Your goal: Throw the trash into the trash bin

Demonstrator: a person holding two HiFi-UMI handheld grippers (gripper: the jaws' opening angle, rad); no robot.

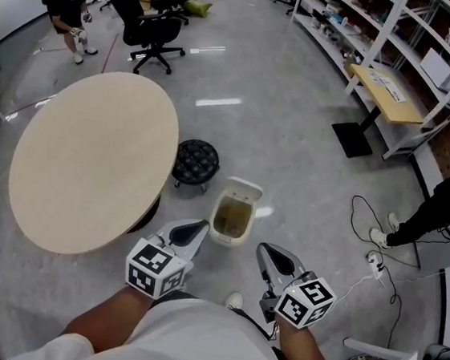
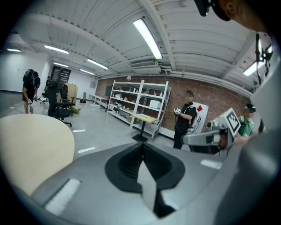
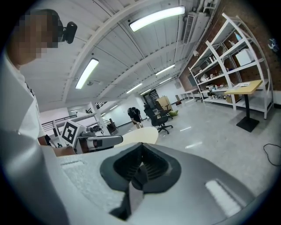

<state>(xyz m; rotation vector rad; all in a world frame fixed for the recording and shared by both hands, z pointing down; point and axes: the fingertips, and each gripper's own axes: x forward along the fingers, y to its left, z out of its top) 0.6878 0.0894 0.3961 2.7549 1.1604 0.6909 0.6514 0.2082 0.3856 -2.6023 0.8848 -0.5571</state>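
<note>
In the head view a small white trash bin (image 1: 215, 214) stands on the grey floor with its lid tipped back, its inside olive-brown. It sits just ahead of and between my two grippers. My left gripper (image 1: 189, 232) points at the bin's near left side, and in its own view (image 2: 142, 151) its jaws meet in a line with nothing between them. A little right of the bin is my right gripper (image 1: 279, 260), whose jaws (image 3: 141, 165) are also closed and empty. I see no piece of trash in any view.
A round beige table (image 1: 90, 160) fills the left, with a black stool (image 1: 195, 162) beside it. Black office chairs (image 1: 150, 21) stand far back, a desk (image 1: 388, 93) and shelves (image 1: 435, 38) at the right. A person (image 1: 440, 208) and floor cables (image 1: 378, 257) are at the right.
</note>
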